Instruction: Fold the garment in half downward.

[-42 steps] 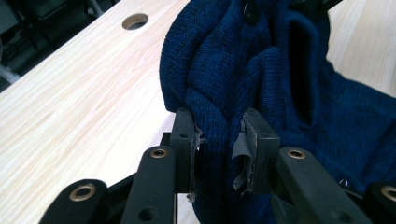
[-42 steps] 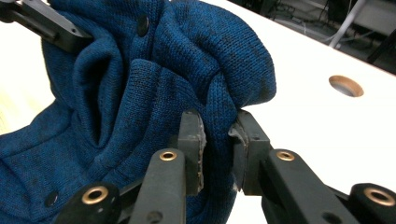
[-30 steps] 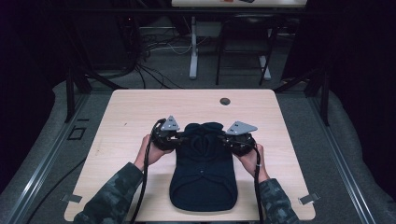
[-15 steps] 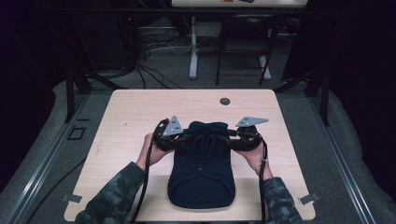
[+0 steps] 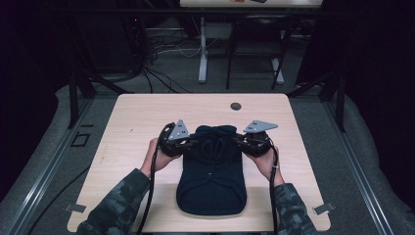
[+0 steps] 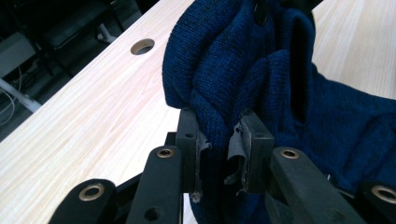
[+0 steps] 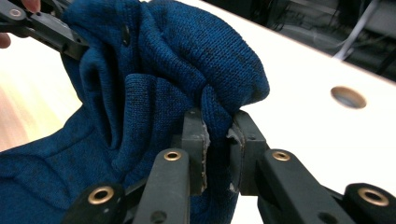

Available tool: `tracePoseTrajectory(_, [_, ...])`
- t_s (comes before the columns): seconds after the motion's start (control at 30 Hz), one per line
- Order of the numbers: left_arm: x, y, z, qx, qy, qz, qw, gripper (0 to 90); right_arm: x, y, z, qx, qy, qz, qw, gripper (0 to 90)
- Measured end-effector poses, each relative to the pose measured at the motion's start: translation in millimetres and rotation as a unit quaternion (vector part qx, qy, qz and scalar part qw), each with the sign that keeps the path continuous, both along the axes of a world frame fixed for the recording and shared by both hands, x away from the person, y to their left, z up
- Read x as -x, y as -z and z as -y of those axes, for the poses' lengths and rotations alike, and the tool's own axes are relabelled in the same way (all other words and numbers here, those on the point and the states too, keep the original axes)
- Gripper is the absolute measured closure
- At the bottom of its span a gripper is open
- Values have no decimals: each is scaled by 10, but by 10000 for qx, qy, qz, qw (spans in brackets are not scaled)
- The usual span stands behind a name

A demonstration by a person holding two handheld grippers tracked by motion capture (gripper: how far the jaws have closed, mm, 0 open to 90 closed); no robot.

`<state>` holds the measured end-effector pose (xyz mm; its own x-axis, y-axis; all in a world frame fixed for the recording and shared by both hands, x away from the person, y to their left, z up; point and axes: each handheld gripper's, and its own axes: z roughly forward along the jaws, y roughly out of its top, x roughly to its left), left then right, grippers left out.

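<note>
A dark blue knitted garment point(image 5: 211, 176) lies in the lower middle of the high view, on a pale wood-grain table point(image 5: 137, 117), its far end bunched up between the two hands. The left gripper point(image 5: 188, 143) holds that bunched end from the left of the frame and the right gripper point(image 5: 240, 142) from the right. In the left gripper view the two black jaws are clamped on a thick fold of the knit point(image 6: 219, 116), and in the right gripper view the jaws likewise pinch a gathered fold point(image 7: 215, 112); the right jaws have just been closing, with cloth between them. The fabric looks soft, light and limp, with a coarse ribbed weave that should give the worn pads good purchase and little risk of slipping or harm. It will likely sag and drape wherever it is unsupported, so a doubled edge or seam near each outer corner seems the soundest hold. A round cable hole point(image 5: 236, 106) sits in the upper middle of the tabletop.
</note>
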<state>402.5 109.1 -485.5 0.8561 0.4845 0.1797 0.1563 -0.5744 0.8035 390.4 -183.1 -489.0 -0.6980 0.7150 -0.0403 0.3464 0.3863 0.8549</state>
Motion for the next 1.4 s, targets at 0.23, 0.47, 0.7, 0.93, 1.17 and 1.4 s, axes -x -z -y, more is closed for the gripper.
tracePoseTrajectory(0.23, [-74,90,-44,157,-54,-492,9986,665,111,-44,-112,284,-90,463,9985,792])
tracePoseTrajectory(0.47, [-127,132,-10,128,-63,-606,9981,687,124,-26,-117,369,-121,564,9977,792])
tracePoseTrajectory(0.7, [-77,78,18,133,-125,-203,9996,743,126,-46,-55,269,-188,405,9986,768])
tracePoseTrajectory(0.93, [-19,15,86,-17,-143,314,9994,748,78,-56,10,98,-95,143,9998,648])
tracePoseTrajectory(1.17, [-12,-44,116,-45,-208,653,9976,749,56,-89,36,-20,14,215,9998,707])
tracePoseTrajectory(1.4, [60,-16,66,-94,-217,876,9959,748,129,-81,6,99,-81,358,9993,722])
